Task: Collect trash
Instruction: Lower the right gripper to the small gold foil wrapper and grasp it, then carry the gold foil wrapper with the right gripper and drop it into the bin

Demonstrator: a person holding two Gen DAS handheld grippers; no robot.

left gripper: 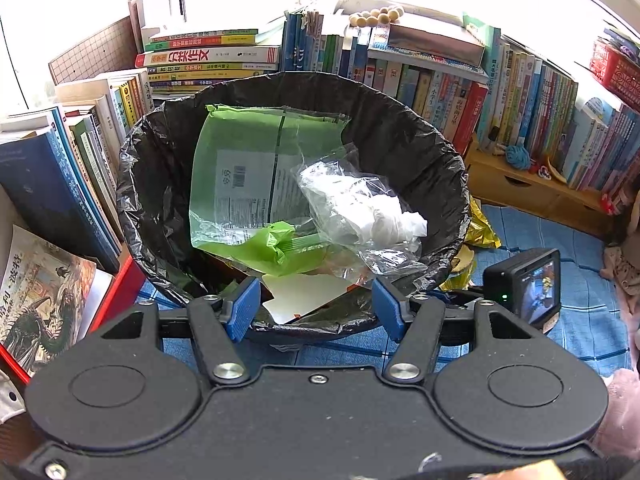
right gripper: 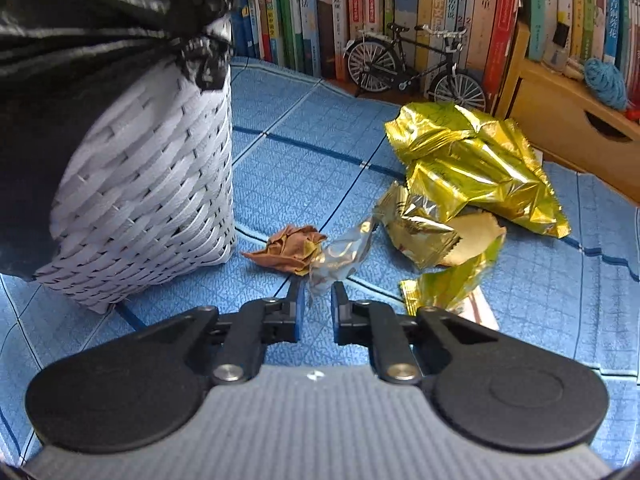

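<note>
From your left wrist camera, the left gripper [left gripper: 316,304] tilts down over the near rim of the bin [left gripper: 452,152], which is lined with a black bag; its blue jaws stand apart with nothing between them, though whether they touch the rim you cannot tell. Inside lie a green packet [left gripper: 240,168] showing a barcode and the figures "69" upside down, a clear plastic bag [left gripper: 360,208] with white tissue in it, and a white card [left gripper: 296,296]. The book spines behind carry Chinese titles too small to read surely. From your right wrist camera, the right gripper [right gripper: 314,292] points steeply down at the blue mat [right gripper: 304,140], its jaws drawn close on the tail of a clear silvery wrapper [right gripper: 340,252]. Touching that wrapper is a crumpled brown wrapper [right gripper: 290,248]; gold foil wrappers [right gripper: 472,168] lie just beyond. The woven white side of the bin stands at the left, a model bicycle [right gripper: 412,60] before the books.
</note>
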